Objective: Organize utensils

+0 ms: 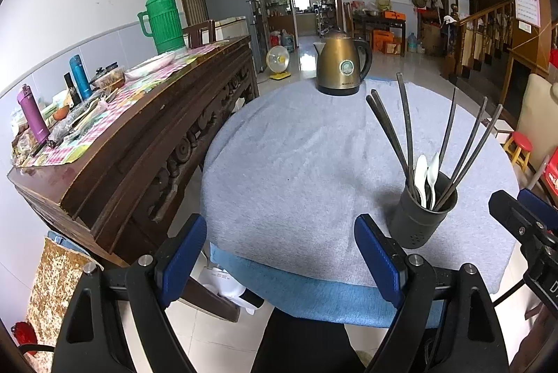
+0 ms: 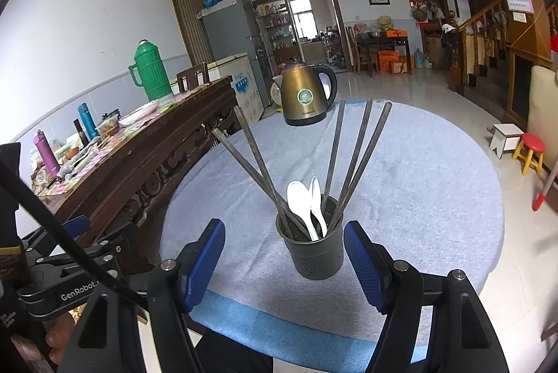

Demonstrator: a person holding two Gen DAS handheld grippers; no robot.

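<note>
A dark grey utensil holder [image 2: 315, 251] stands near the front of the round table, which is covered by a light blue towel [image 2: 401, 184]. It holds several dark chopsticks [image 2: 359, 149] and two white spoons [image 2: 303, 205]. My right gripper [image 2: 284, 265] is open and empty, its blue pads on either side of the holder's near side, not touching. In the left wrist view the holder [image 1: 420, 216] stands to the right, with chopsticks [image 1: 406, 125] and spoons [image 1: 427, 177] in it. My left gripper [image 1: 280, 258] is open and empty over the table's front edge.
A gold electric kettle [image 1: 340, 66] stands at the table's far edge. A dark wooden sideboard [image 1: 139, 135] with a green thermos [image 1: 164, 20], bottles and clutter runs along the left. A red stool [image 2: 530, 153] stands at the right on the floor.
</note>
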